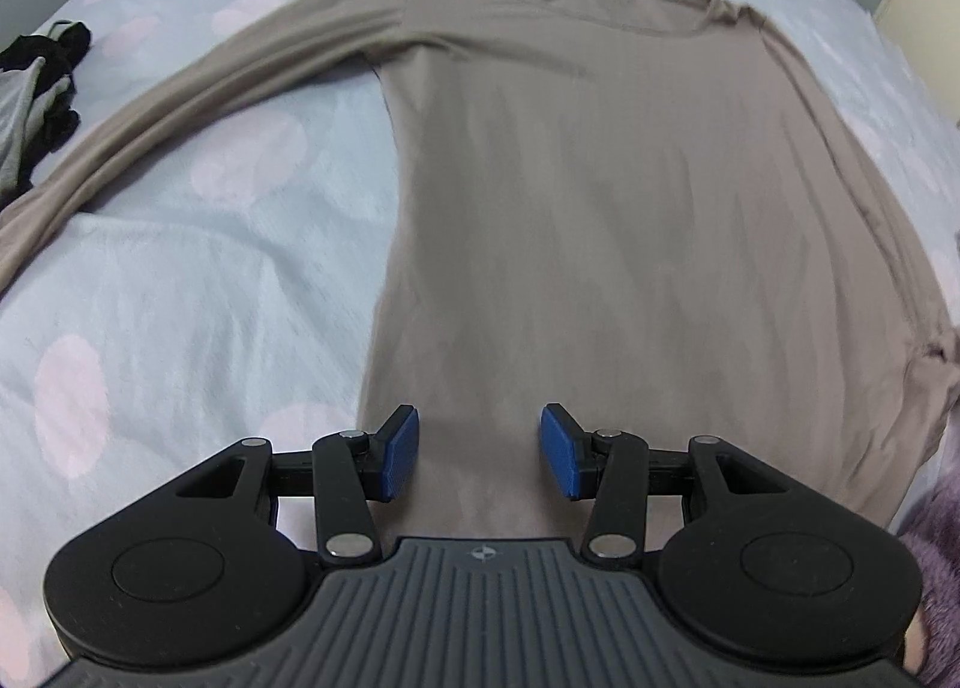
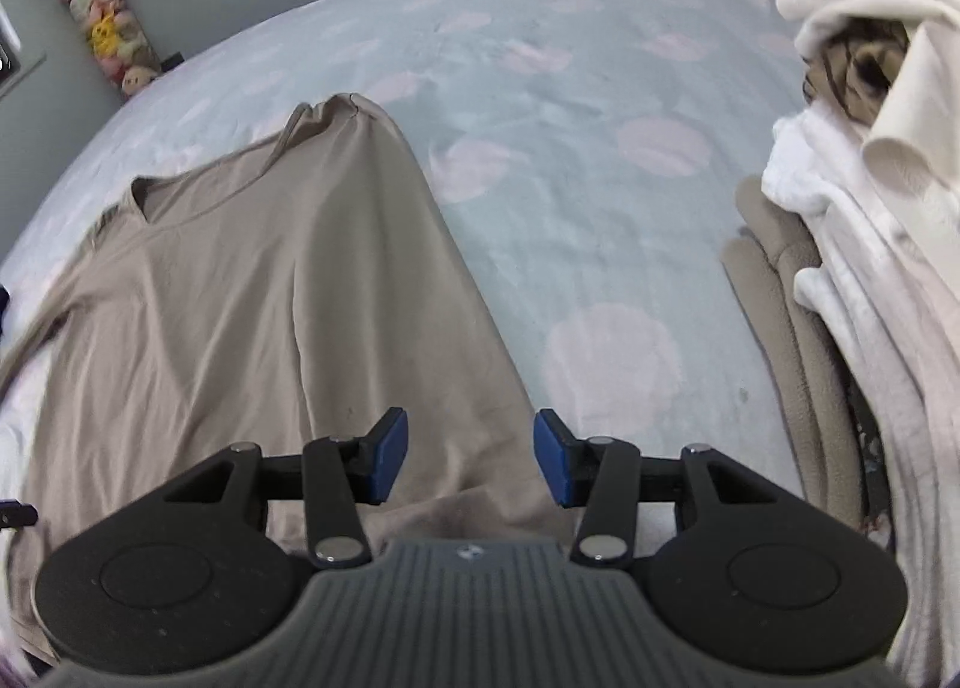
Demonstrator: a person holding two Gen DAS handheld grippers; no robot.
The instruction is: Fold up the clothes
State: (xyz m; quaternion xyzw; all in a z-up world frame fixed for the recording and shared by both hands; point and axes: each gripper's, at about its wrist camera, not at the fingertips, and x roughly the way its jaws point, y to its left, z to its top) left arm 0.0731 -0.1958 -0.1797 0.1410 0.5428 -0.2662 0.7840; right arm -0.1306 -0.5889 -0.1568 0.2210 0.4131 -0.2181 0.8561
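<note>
Both claws, left (image 1: 480,451) and right (image 2: 471,457), hang spread and empty over the shirt's (image 1: 600,208) near hem (thin, slippery cloth); a shallow pinch could snag the bedsheet (image 1: 180,268).

Each gripper, left (image 1: 480,451) and right (image 2: 471,457), is showing blue ribbed pads (image 1: 401,454) on black linked arms with silver pivot screws, two round black discs flanking a grey ribbed housing (image 1: 480,610) bearing a small round emblem.

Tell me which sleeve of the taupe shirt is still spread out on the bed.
The left sleeve, stretched toward the dark clothes pile; the other is folded in.
</note>
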